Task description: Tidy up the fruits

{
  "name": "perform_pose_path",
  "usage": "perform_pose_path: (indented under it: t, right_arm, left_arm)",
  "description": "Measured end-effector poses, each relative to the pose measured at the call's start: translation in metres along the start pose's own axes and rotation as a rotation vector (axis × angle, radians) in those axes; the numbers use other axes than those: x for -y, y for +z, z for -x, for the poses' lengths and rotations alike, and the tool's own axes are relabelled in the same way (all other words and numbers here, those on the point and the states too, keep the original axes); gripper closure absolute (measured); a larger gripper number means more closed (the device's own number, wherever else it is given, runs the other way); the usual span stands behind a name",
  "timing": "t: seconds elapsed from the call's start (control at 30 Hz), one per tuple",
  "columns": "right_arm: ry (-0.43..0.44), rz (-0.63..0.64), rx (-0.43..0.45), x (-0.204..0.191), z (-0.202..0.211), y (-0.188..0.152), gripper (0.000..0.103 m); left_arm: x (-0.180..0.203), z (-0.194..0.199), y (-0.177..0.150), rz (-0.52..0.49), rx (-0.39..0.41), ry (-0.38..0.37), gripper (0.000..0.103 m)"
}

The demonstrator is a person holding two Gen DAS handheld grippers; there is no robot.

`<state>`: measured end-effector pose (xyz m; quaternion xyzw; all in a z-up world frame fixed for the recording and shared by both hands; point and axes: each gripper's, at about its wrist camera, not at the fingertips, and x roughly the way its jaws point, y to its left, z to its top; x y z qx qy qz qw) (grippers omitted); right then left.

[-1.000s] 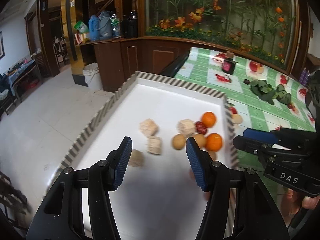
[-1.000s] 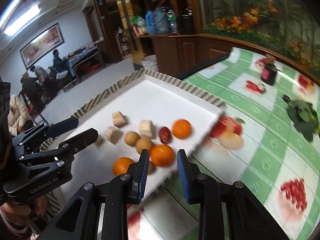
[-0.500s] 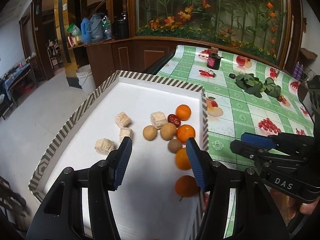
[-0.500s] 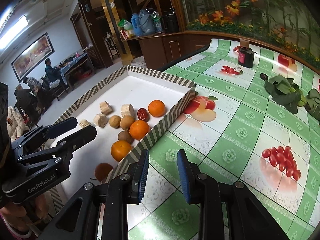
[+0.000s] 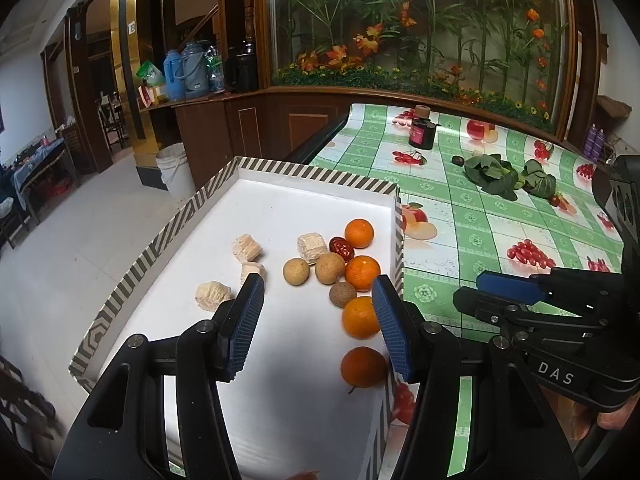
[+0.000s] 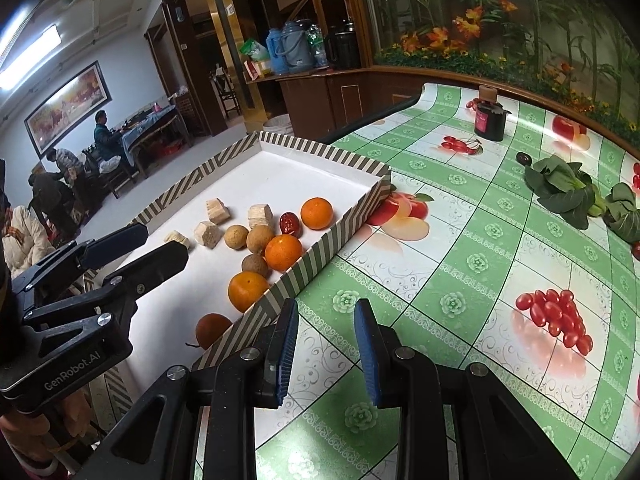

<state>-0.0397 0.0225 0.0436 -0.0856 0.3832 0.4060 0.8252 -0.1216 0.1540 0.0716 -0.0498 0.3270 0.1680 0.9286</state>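
Note:
A white tray [image 5: 316,170] with a striped rim lies at the table's left edge. It holds several oranges [image 5: 362,273], three round brown fruits [image 5: 329,267], a red date [image 5: 342,248] and several beige blocks [image 5: 248,247]. My left gripper [image 5: 318,292] hovers open above the tray's near half with nothing between its pads. An orange [image 5: 360,317] lies just beyond its right finger. My right gripper [image 6: 326,320] is over the green tablecloth, just outside the tray's right wall [image 6: 320,256]. Its jaws stand a little apart and hold nothing. Each gripper also shows in the other view: the right gripper [image 5: 472,288] and the left gripper [image 6: 160,244].
A dark jar [image 5: 422,132] and leafy greens [image 5: 492,176] lie farther back on the checked tablecloth [image 6: 452,304]. Left of the tray the floor drops away, with a white bucket [image 5: 174,168] by the wooden cabinet. People [image 6: 104,136] sit at a far table.
Both grippers have drawn back, so more of the tray and two more oranges show. The right gripper went from above the tray's rim to over the tablecloth. Jaw gaps are unchanged.

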Motion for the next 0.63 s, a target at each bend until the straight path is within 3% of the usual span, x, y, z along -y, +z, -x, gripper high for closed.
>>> perform_pose_path:
  t: [0.63]
  right_arm:
    - [-0.009, 0.008, 0.004, 0.001, 0.0033, -0.0016, 0.075]
  left_arm:
    - [0.0073, 0.0036, -0.0005, -0.006, 0.007, 0.001, 0.046]
